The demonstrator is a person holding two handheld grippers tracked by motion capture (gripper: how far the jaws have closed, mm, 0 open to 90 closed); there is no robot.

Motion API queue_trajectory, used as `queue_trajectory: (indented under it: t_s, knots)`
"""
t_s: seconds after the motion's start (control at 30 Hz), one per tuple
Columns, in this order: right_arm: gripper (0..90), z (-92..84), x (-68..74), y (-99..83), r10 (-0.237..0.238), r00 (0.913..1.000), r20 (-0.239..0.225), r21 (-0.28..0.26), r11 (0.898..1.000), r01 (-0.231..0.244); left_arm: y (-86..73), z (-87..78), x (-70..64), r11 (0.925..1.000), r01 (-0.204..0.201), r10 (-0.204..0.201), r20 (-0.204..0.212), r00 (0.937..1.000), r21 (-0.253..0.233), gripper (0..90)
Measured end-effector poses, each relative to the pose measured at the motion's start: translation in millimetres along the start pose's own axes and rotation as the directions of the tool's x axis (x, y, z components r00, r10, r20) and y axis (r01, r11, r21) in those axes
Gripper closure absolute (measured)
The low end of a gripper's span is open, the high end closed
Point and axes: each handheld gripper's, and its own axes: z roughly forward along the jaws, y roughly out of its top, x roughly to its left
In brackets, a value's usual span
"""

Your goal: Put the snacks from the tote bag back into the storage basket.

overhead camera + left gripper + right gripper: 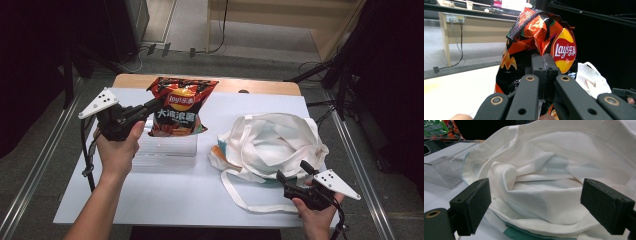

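Observation:
A red and black bag of Lay's chips hangs in the air above a clear plastic box. My left gripper is shut on the bag's upper left edge; in the left gripper view the jaws pinch a fold of the chips bag between the left gripper's pads. To the right, a white cloth tote bag lies crumpled on the table with its mouth facing up. My right gripper stands open at the tote's near edge; the right gripper view has the tote bag beyond the open right gripper.
The white table ends in a wooden strip at the far side. The tote's long strap loops on the table near my right hand. Dark stands and cables surround the table on the floor.

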Motion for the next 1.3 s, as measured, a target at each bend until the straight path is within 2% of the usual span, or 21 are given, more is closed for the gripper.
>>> queue_trajectory:
  t_s: [0.1, 0.33, 0.5, 0.6, 0.63, 0.7, 0.73, 0.8, 0.83, 0.9, 0.97, 1.0, 1.03, 1.07, 1.17, 1.27, 1.3]
  knots:
    - [9.9, 0.3, 0.0, -0.1, -0.003, 1.0000, 0.004, 0.006, 1.000, 0.003, -0.9, -2.7, 3.7, 1.0000, -0.006, 0.006, -0.014, 0.9999, 0.003, 90.0]
    - [10.0, 0.8, -0.1, -0.7, -0.003, 1.0000, 0.007, 0.010, 1.000, 0.003, -7.7, -10.6, 17.7, 0.9998, 0.014, -0.013, -0.033, 0.9994, 0.016, 90.0]
    - [10.2, 0.8, -0.7, -0.9, -0.003, 1.0000, 0.007, 0.010, 1.000, 0.003, -13.3, -13.0, 25.1, 0.9995, 0.013, -0.012, -0.053, 0.9985, 0.029, 90.0]
    - [10.3, 1.4, -0.8, -1.4, 0.000, 0.9999, 0.011, 0.014, 1.000, 0.000, -23.5, -13.7, 39.5, 0.9981, 0.038, -0.035, -0.063, 0.9974, 0.048, 90.0]
    - [10.3, 1.4, -0.8, -1.4, 0.000, 0.9999, 0.011, 0.014, 1.000, 0.000, -23.5, -13.7, 39.5, 0.9981, 0.038, -0.035, -0.063, 0.9974, 0.048, 90.0]
    - [10.6, 1.6, -0.8, -1.7, -0.005, 0.9999, 0.012, 0.015, 1.000, 0.005, -31.4, -13.1, 50.7, 0.9959, 0.074, -0.070, -0.062, 0.9956, 0.053, 90.0]
    - [10.7, 1.6, -1.0, -1.7, -0.004, 0.9999, 0.014, 0.015, 1.000, 0.004, -40.3, -11.9, 60.9, 0.9934, 0.096, -0.092, -0.066, 0.9935, 0.062, 90.0]
    - [10.7, 1.4, -1.2, -1.8, 0.003, 0.9999, 0.015, 0.016, 1.000, -0.003, -49.4, -9.8, 69.2, 0.9915, 0.112, -0.107, -0.075, 0.9914, 0.066, 90.0]
    - [10.7, 1.4, -1.2, -1.8, 0.003, 0.9999, 0.015, 0.016, 1.000, -0.003, -49.4, -9.8, 69.2, 0.9915, 0.112, -0.107, -0.075, 0.9914, 0.066, 90.0]
    - [10.9, 2.0, -1.8, -2.3, 0.004, 0.9998, 0.020, 0.018, 1.000, -0.004, -61.4, -6.4, 79.5, 0.9884, 0.125, -0.118, -0.079, 0.9899, 0.087, 90.0]
    - [10.9, 2.1, -1.5, -2.4, 0.006, 0.9998, 0.019, 0.020, 1.000, -0.006, -64.6, -5.8, 82.2, 0.9878, 0.132, -0.126, -0.074, 0.9893, 0.083, 90.0]
    - [11.0, 2.6, -1.3, -2.8, 0.004, 0.9998, 0.020, 0.022, 1.000, -0.005, -68.8, -5.2, 87.4, 0.9840, 0.158, -0.153, -0.055, 0.9866, 0.084, 90.0]
    - [11.1, 2.9, -1.3, -2.9, 0.003, 0.9998, 0.019, 0.021, 1.000, -0.003, -68.8, -5.2, 87.4, 0.9840, 0.158, -0.153, -0.055, 0.9866, 0.084, 90.0]
    - [11.1, 3.1, -1.2, -3.1, 0.002, 0.9998, 0.020, 0.023, 1.000, -0.003, -71.9, -3.6, 90.7, 0.9780, 0.188, -0.185, -0.040, 0.9820, 0.090, 86.9]
    - [11.3, 3.7, -1.1, -3.4, 0.000, 0.9998, 0.022, 0.024, 1.000, -0.001, -73.4, -2.1, 90.3, 0.9760, 0.193, -0.188, -0.052, 0.9807, 0.101, 66.9]
    - [11.3, 3.1, -1.5, -3.3, 0.002, 0.9997, 0.023, 0.025, 1.000, -0.003, -76.6, -2.2, 86.5, 0.9760, 0.189, -0.179, -0.097, 0.9791, 0.109, 54.3]
    - [11.3, 2.9, -1.6, -3.3, 0.004, 0.9997, 0.024, 0.024, 1.000, -0.005, -77.7, -1.9, 85.3, 0.9763, 0.185, -0.173, -0.110, 0.9787, 0.112, 53.3]
